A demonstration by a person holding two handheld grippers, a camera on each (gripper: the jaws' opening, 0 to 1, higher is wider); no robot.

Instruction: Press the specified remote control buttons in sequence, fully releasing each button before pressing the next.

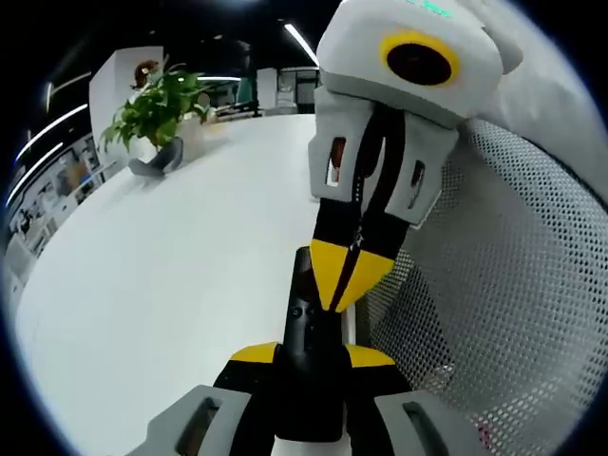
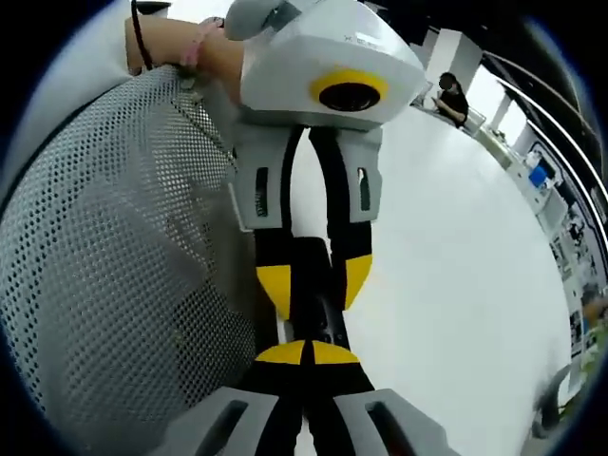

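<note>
two grippers meet over one slim black remote control (image 1: 306,351), which lies at the edge of a broad white table (image 1: 161,285) beside a chair back of pale grey mesh (image 1: 513,313). in the left gripper view the remote's long axis runs straight away from the camera, along the table edge, its near end sunk between the left gripper (image 1: 309,359)'s own yellow-tipped fingers (image 1: 255,353), which sit narrow against its two sides and hold it. the right gripper (image 1: 348,277) comes down from above in that view, its yellow tips drawn together to a point touching the remote's upper face near the far end; whether a button sits under the point cannot be told. in the right gripper view the remote (image 2: 318,313) is seen from the other end, gripped by the left gripper (image 2: 313,285) with its fingers close on either side, while the right gripper (image 2: 306,353) shows its yellow pads (image 2: 281,353) pressed together with no gap, right at the remote's near end. the mesh chair back (image 2: 123,266) stands hard against the table edge there, leaving little room on that side; the white table (image 2: 456,285) stretches open the other way. a green leafy plant in a grey pot (image 1: 157,119) stands well apart near the far edge.
</note>
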